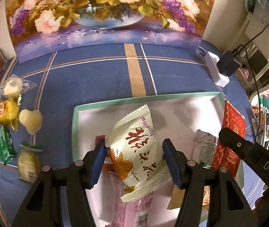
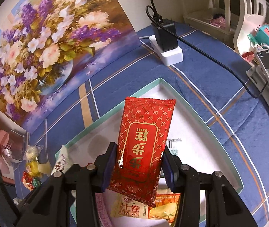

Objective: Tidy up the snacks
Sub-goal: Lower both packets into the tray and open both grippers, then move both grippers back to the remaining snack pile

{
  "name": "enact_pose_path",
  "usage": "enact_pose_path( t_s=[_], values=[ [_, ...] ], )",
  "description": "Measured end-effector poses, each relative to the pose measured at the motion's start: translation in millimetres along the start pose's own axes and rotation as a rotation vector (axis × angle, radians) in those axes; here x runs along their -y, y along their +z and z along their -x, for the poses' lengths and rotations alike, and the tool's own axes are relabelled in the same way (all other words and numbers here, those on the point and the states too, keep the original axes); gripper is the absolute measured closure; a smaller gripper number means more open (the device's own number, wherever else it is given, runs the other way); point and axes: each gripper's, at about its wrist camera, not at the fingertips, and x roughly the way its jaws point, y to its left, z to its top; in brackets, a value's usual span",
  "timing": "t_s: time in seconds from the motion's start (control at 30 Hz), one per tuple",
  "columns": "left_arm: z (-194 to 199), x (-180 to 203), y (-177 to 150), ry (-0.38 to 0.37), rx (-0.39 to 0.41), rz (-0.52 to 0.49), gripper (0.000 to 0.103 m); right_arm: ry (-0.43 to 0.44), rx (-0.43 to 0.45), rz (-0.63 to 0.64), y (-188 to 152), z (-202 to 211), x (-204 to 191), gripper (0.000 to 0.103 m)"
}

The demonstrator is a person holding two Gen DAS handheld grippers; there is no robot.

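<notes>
Clamping left tool (image 1: 133, 162) on cream packet (image 1: 136, 147), right tool (image 2: 138, 167) on red packet (image 2: 144, 147), over half-filled box (image 1: 100, 104); leaving loose snacks (image 1: 11, 117) on tabletop.

pink packet (image 1: 134, 208): largely covered by the cream packet (image 1: 138, 147), lower end cut by the frame edge
yellow packet (image 2: 134, 209): top hidden under the red packet (image 2: 144, 147)
flower painting (image 1: 104, 9): blurred, top cropped
</notes>
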Motion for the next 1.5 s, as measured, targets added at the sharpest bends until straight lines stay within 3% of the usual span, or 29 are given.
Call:
enact_pose_path(
  t_s=[0.43,0.53,0.73,0.87,1.13,1.23,1.43,1.5],
  values=[
    [-1,-3,1,-0.012,-0.013,0.01,0.036,0.011,-0.013,0.029,1,-7,-7,0.055],
    [6,-7,2,-0.02,-0.011,0.02,0.03,0.013,-0.019,0.036,0,-8,-10,0.054],
    [16,-25,2,0.071,-0.016,0.065,0.029,0.031,-0.023,0.045,-2,-8,-15,0.054],
    [22,-45,0,0.106,-0.004,0.129,0.016,0.037,-0.028,0.05,-4,-7,-16,0.048],
    [28,-74,-10,0.219,0.023,0.194,0.009,0.038,-0.03,0.078,-16,-5,-23,0.029],
    [32,-83,-14,0.247,0.033,0.218,0.0,0.034,-0.031,0.098,-23,-6,-28,0.021],
    [45,-96,-21,0.268,0.06,0.254,0.0,0.032,-0.027,0.141,-35,-3,-39,0.001],
    [47,-99,-24,0.27,0.063,0.257,0.0,0.032,-0.022,0.161,-38,-1,-43,0.0]
  ],
)
